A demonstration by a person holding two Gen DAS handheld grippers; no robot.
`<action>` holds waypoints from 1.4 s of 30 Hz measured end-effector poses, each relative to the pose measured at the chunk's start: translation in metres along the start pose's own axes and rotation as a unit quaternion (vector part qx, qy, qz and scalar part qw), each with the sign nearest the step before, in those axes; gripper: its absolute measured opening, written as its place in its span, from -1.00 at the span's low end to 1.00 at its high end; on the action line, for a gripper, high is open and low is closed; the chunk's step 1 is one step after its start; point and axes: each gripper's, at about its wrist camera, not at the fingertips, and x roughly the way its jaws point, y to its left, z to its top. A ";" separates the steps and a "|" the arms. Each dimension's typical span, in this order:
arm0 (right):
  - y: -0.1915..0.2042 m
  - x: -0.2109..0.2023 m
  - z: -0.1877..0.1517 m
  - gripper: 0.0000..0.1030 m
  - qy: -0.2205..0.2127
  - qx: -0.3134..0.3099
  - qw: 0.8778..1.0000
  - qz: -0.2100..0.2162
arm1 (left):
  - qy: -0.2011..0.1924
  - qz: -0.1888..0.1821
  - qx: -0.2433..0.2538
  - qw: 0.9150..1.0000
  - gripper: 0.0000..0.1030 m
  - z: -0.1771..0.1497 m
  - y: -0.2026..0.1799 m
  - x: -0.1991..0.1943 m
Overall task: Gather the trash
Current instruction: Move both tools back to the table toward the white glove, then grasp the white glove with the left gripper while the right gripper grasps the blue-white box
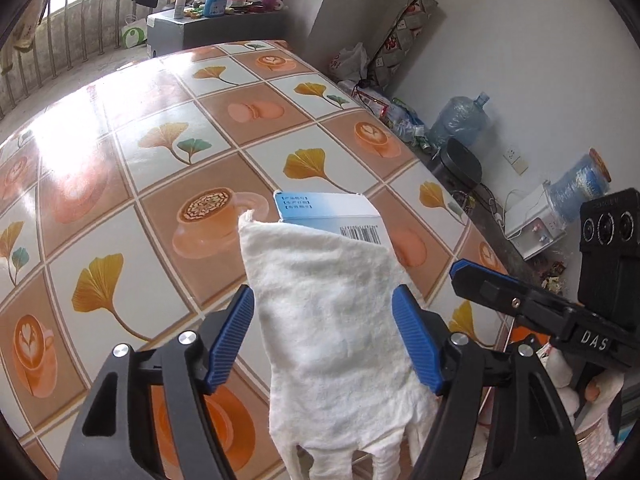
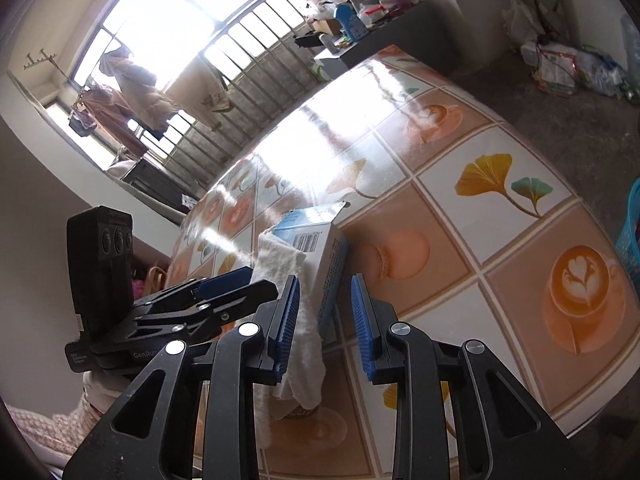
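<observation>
Only rightward: blue basket (image 2: 630, 232)

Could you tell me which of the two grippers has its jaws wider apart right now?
The left gripper: its pads stand clear on either side of the white cloth, while the right gripper's pads sit much closer together.

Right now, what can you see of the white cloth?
The white cloth looks soft and fuzzy, with a frayed, tattered lower edge. It hangs draped over a light blue box with a barcode. It sits between the pads of the left tool; the right tool straddles cloth and box edge above the patterned table.
</observation>
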 end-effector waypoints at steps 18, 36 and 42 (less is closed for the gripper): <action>-0.015 0.001 -0.005 -0.49 -0.005 0.040 0.999 0.011 | -0.027 -0.015 0.029 0.999 -0.85 -0.003 0.003 -0.016; -0.017 0.004 -0.002 -0.48 0.003 0.046 0.999 0.021 | -0.131 -0.038 -0.045 0.990 -0.88 0.006 0.099 -0.164; -0.014 0.006 -0.003 -0.48 0.007 0.040 0.999 0.022 | -0.043 0.044 0.025 0.998 -0.88 -0.018 0.074 -0.093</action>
